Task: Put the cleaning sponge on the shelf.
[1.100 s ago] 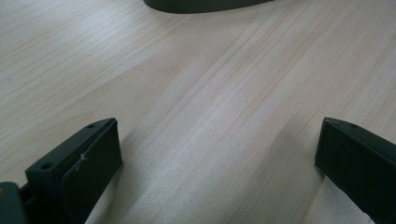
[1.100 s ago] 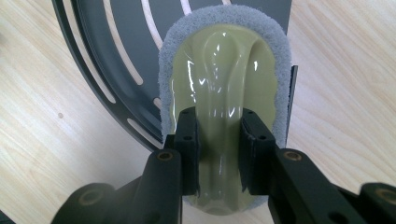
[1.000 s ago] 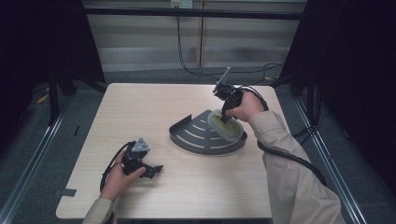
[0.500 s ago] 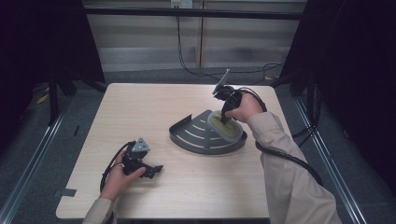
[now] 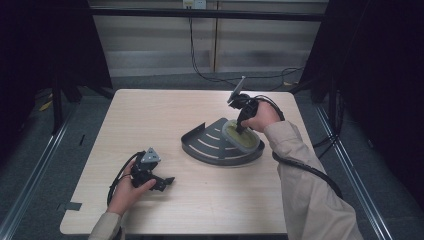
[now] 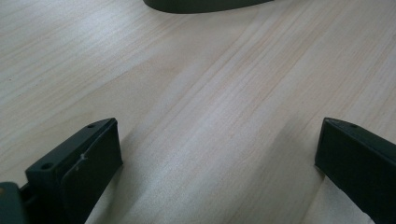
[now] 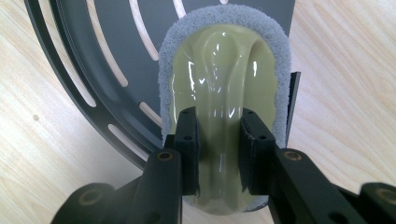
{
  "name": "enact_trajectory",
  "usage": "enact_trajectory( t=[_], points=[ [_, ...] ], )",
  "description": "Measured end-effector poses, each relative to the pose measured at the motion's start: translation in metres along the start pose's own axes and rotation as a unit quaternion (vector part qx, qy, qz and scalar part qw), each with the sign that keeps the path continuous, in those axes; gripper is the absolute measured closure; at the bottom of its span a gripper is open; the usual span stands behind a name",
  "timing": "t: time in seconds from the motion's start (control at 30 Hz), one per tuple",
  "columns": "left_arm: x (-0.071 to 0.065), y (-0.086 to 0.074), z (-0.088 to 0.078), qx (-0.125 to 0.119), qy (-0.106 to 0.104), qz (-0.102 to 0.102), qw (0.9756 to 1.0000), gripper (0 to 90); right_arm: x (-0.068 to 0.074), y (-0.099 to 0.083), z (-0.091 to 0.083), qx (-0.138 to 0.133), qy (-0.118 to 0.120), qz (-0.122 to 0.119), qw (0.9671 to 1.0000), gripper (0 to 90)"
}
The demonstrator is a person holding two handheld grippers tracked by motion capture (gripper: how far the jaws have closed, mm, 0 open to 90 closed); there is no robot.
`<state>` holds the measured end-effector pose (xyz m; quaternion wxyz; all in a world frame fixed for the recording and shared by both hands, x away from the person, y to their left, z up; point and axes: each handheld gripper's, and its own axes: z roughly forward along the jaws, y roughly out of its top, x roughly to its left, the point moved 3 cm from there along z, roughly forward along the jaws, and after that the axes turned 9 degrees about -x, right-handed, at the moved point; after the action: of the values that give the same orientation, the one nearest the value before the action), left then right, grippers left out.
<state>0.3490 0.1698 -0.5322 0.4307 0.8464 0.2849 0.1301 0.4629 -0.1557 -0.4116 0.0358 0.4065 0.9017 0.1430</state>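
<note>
At lower left of the high view, the left hand-held gripper (image 5: 165, 181) rests on the pale wood worktop (image 5: 150, 120), its jaws spread wide with nothing but bare wood between them in its own view; at centre sits a dark slotted rack (image 5: 210, 145), fan-shaped; right of centre, the right hand-held gripper (image 5: 241, 128) points down onto a scrubber (image 5: 245, 140), olive-green with a grey pad rim, lying on the rack's right part; in the right gripper view its jaws are clamped on the scrubber's raised glossy ridge.
</note>
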Motion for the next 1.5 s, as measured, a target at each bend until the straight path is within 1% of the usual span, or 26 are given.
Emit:
enact_trajectory(
  t=[0.1, 0.13, 0.2, 0.33, 0.53, 0.77, 0.93, 1.0, 1.1, 1.23, 1.43, 1.5],
  points=[
    [0.000, 0.000, 0.000, 0.002, 0.003, 0.001, 1.0000, 0.0, 0.000, 0.000, 0.001, 0.001, -0.002, -0.002, 1.0000, 71.9],
    [0.000, 0.000, 0.000, -0.001, -0.001, 0.000, 1.0000, 0.0, 0.000, 0.000, 0.002, 0.001, 0.000, 0.000, 1.0000, 71.9],
    [0.000, 0.000, 0.000, 0.001, 0.002, 0.000, 1.0000, 0.0, -0.001, 0.000, 0.003, 0.001, -0.002, -0.001, 1.0000, 71.9],
    [0.000, 0.000, 0.000, 0.001, 0.001, 0.001, 1.0000, 0.0, -0.001, 0.000, 0.005, 0.005, -0.003, -0.002, 1.0000, 71.9],
    [0.000, 0.000, 0.000, 0.000, 0.001, 0.001, 1.0000, 0.0, 0.000, 0.002, 0.007, 0.005, -0.004, -0.010, 0.9999, 71.9],
    [0.000, 0.000, 0.000, 0.002, 0.003, 0.001, 1.0000, 0.0, -0.002, 0.001, 0.012, 0.008, -0.003, -0.012, 0.9999, 71.9],
    [0.000, 0.000, 0.000, 0.000, -0.001, -0.001, 1.0000, 0.0, -0.002, 0.001, 0.014, 0.011, -0.006, -0.014, 0.9998, 71.9],
    [0.000, 0.000, 0.000, 0.001, 0.002, 0.001, 1.0000, 0.0, -0.002, 0.001, 0.015, 0.006, -0.005, -0.016, 0.9998, 71.9],
    [0.000, 0.000, 0.000, 0.000, -0.001, 0.000, 1.0000, 0.0, -0.001, 0.001, 0.016, 0.006, -0.004, -0.016, 0.9998, 71.9],
    [0.000, 0.000, 0.000, 0.001, 0.002, 0.002, 1.0000, 0.0, -0.001, 0.001, 0.017, 0.008, -0.003, -0.016, 0.9998, 71.9],
    [0.000, 0.000, 0.000, 0.001, 0.000, -0.002, 1.0000, 0.0, -0.001, 0.000, 0.019, 0.009, -0.004, -0.017, 0.9998, 71.9],
    [0.000, 0.000, 0.000, 0.001, 0.002, 0.002, 1.0000, 0.0, -0.001, 0.000, 0.020, 0.007, -0.004, -0.017, 0.9998, 71.9]
  ],
)
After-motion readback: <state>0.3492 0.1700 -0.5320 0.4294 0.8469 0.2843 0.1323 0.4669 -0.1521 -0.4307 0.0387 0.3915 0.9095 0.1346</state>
